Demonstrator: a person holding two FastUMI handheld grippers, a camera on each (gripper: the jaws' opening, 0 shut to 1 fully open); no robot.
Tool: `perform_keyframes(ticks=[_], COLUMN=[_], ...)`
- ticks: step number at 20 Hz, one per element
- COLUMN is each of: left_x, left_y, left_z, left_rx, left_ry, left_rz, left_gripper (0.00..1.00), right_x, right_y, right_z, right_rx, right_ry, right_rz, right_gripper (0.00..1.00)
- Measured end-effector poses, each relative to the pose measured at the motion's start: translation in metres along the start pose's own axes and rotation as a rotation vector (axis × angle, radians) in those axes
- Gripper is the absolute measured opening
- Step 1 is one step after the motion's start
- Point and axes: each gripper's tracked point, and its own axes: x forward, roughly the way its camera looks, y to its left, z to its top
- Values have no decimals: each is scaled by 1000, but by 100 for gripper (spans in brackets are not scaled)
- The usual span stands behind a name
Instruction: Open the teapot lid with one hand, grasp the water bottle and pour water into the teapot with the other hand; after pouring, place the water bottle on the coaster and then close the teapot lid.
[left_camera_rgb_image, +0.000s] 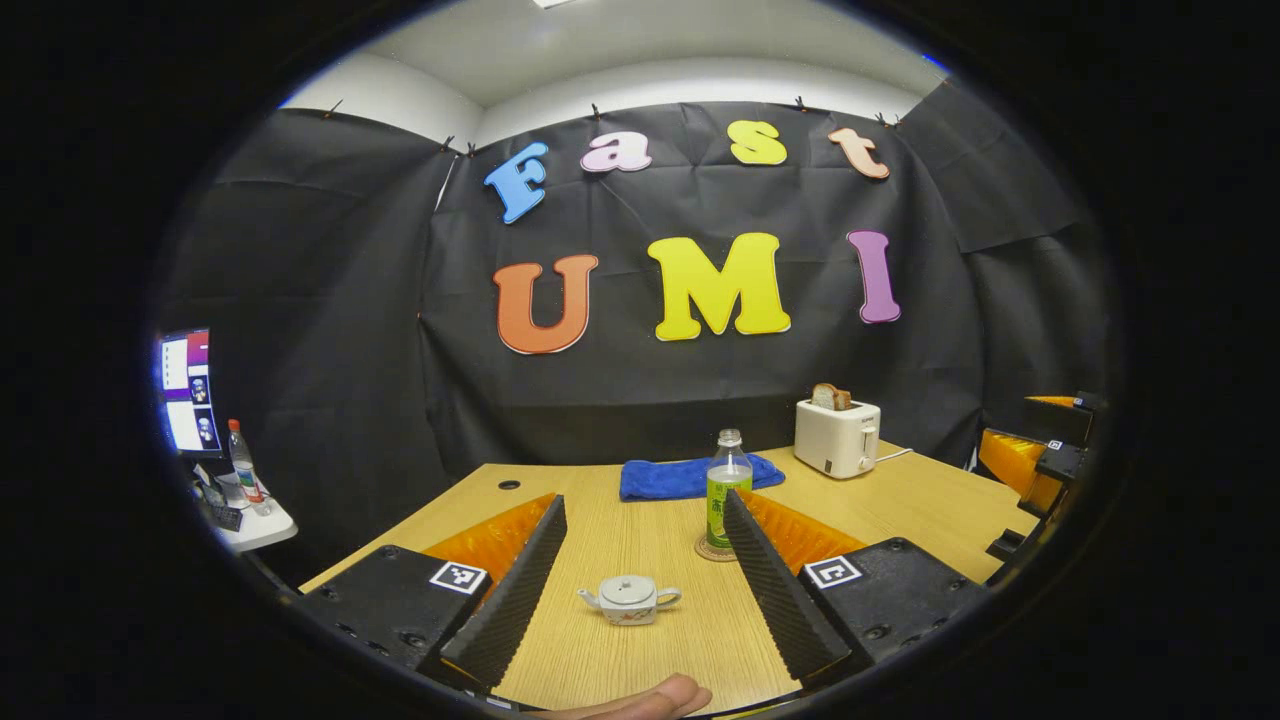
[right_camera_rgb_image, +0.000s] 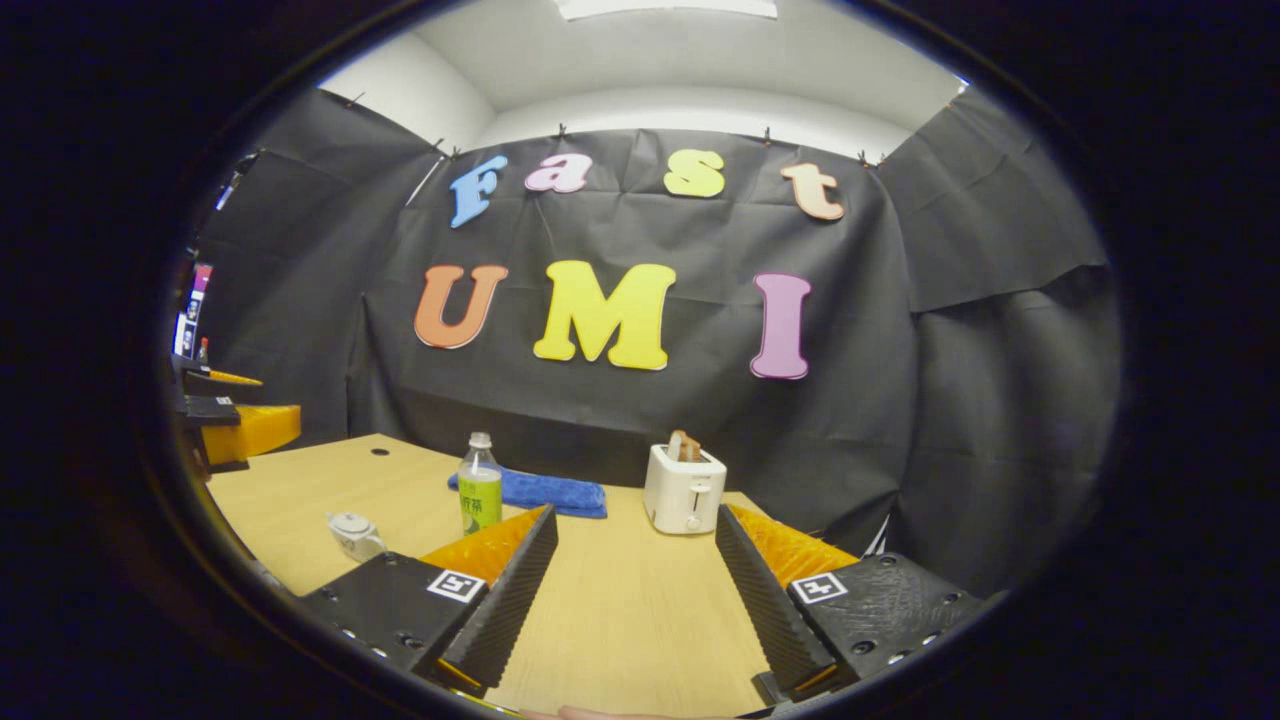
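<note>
While both claws, left (left_camera_rgb_image: 640, 580) and right (right_camera_rgb_image: 635, 590), hang released over the table (left_camera_rgb_image: 620, 540), the small teapot (left_camera_rgb_image: 629, 599) looks fragile, its lid knob the hold; the bottle (left_camera_rgb_image: 728, 490) on its coaster (left_camera_rgb_image: 706, 549) looks light, slippery

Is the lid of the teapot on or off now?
On. The lid sits flat on top of the teapot, with its small knob up, on the table.
</note>
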Motion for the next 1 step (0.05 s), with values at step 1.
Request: perform_keyframes(ticks=[1], left_x=[0], left_y=[-2], left_z=[-1], left_rx=[2], left_ry=[3], left_rz=[-3], left_gripper=[99], right_x=[1], right_y=[0], right_z=[-1], right_rx=[0], right_ry=[3], right_rz=[0], right_gripper=[95])
